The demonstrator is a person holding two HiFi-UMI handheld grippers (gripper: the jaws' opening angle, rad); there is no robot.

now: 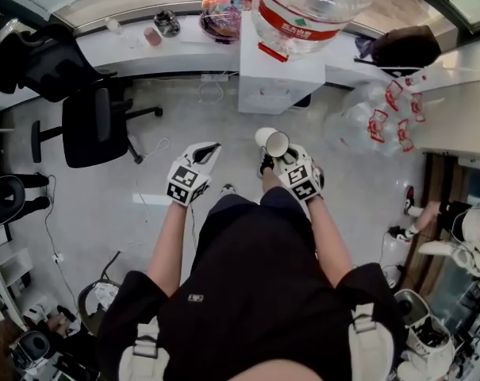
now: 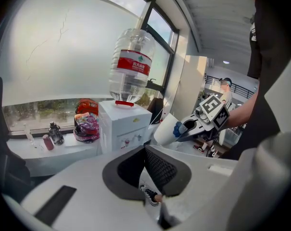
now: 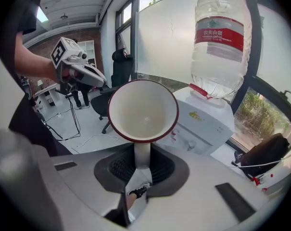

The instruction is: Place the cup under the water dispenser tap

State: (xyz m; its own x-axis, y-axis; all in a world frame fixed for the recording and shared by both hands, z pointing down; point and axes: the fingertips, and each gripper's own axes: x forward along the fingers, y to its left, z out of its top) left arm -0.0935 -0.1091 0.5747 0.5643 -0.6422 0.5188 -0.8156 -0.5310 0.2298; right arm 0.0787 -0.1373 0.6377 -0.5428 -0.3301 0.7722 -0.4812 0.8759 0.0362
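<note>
— Where's our cup (image 3: 143, 110)?
— Our right gripper (image 3: 142, 163) pinches its side, in the air, near the water dispenser (image 3: 203, 121) but apart from it.
— And our left gripper (image 2: 146, 154)?
— Jaws pressed together, nothing between them.

Left gripper view: water bottle (image 2: 131, 64) label print unreadable; taps (image 2: 128, 139) on dispenser (image 2: 121, 124) too small to tell apart; sill items (image 2: 49, 137) at 9 o'clock unidentifiable. Head view: bottle top cut by frame edge at 12 o'clock; bottle overhangs dispenser, so taps hidden from above. Cup (image 1: 273, 142) shows rim and a bit of wall only, rest behind right claw (image 1: 279, 159). Clutter (image 1: 426, 336) at 5 and 7 o'clock cut off, unclear. Right gripper view: cup's lower wall buried in the claw's grip, rim covers part of dispenser front; dark bag (image 3: 268, 152) at 4 o'clock clipped by lens border.
</note>
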